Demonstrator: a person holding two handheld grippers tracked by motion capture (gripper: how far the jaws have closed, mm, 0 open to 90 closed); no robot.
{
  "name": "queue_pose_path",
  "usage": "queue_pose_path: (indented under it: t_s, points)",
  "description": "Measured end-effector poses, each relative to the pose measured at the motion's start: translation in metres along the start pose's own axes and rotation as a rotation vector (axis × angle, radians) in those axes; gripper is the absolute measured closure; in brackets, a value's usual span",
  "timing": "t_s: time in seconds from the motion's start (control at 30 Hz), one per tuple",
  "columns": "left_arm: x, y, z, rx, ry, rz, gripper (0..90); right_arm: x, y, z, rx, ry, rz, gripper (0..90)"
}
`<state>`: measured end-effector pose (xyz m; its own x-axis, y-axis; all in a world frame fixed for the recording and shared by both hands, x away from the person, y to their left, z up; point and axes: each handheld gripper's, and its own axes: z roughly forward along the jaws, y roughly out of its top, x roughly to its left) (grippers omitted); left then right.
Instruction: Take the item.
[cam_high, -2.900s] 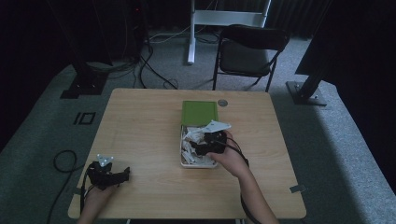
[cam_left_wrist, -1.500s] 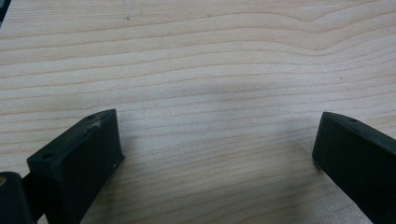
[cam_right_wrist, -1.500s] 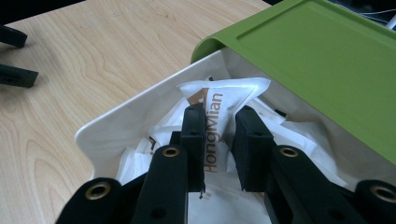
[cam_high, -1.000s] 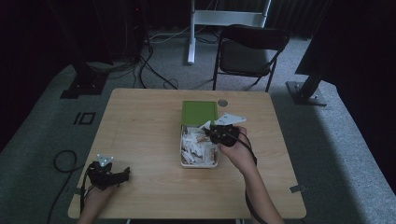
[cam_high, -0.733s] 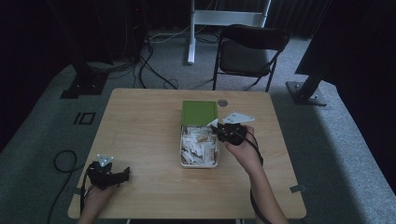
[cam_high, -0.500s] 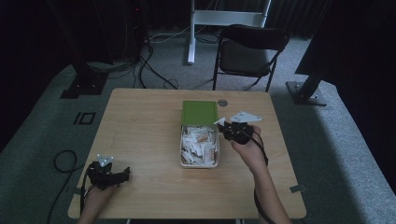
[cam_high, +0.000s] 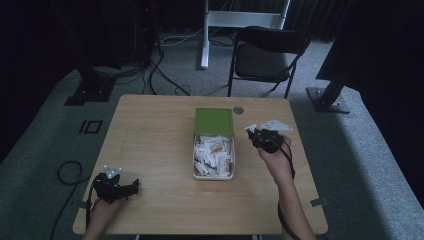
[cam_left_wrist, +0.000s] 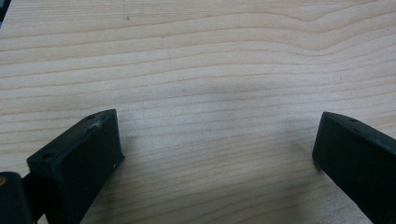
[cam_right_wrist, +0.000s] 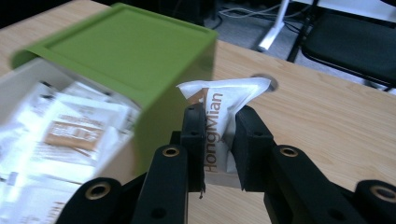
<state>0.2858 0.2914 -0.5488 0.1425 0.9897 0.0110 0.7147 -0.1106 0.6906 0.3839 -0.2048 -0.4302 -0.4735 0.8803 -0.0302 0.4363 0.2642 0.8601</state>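
Observation:
A white box (cam_high: 196, 155) with a green sliding lid (cam_high: 214, 121) lies mid-table, full of several white sachets (cam_high: 213, 152). My right gripper (cam_high: 253, 134) hovers just right of the box, shut on one white sachet (cam_right_wrist: 219, 122) printed "HongMian". In the right gripper view the green lid (cam_right_wrist: 126, 51) and the open box (cam_right_wrist: 23, 77) lie to the left. My left gripper (cam_high: 131, 187) rests near the table's front left corner. Its jaws stand wide apart over bare wood (cam_left_wrist: 210, 93), and nothing is between them.
The wooden table (cam_high: 150, 130) has a round cable grommet (cam_high: 238, 109) behind the box. A black folding chair (cam_high: 267, 50) stands beyond the far edge. Cables (cam_high: 165, 75) and stand bases lie on the grey floor around.
My right gripper has lifted a sachet out of the box and carried it rightward, off the box's side. The left gripper has stayed still.

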Motion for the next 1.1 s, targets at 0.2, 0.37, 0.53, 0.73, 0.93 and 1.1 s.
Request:
queue_pose_path:
  t_s: [0.2, 0.37, 0.53, 0.73, 0.93, 1.1]
  points:
    - [0.0, 0.0, 0.0, 0.0, 0.0, 0.0, 2.1, -0.016, -0.01, 0.003, -0.011, -0.06, 0.048, 75.6]
    - [0.0, 0.0, 0.0, -0.001, 0.0, 0.0, 2.1, -0.026, -0.017, 0.006, -0.009, -0.096, 0.077, 75.6]
    - [0.0, 0.0, 0.0, -0.001, 0.0, 0.0, 2.1, -0.039, -0.029, 0.013, 0.01, -0.142, 0.089, 75.6]
    - [0.0, 0.0, 0.0, -0.001, 0.0, -0.001, 2.1, -0.05, -0.041, 0.02, 0.029, -0.171, 0.126, 75.6]
    - [0.0, 0.0, 0.0, 0.0, 0.0, 0.0, 2.1, -0.058, -0.052, 0.03, 0.05, -0.192, 0.155, 75.6]
    - [0.0, 0.0, 0.0, 0.0, 0.0, 0.0, 2.1, -0.065, -0.06, 0.04, 0.066, -0.191, 0.191, 75.6]
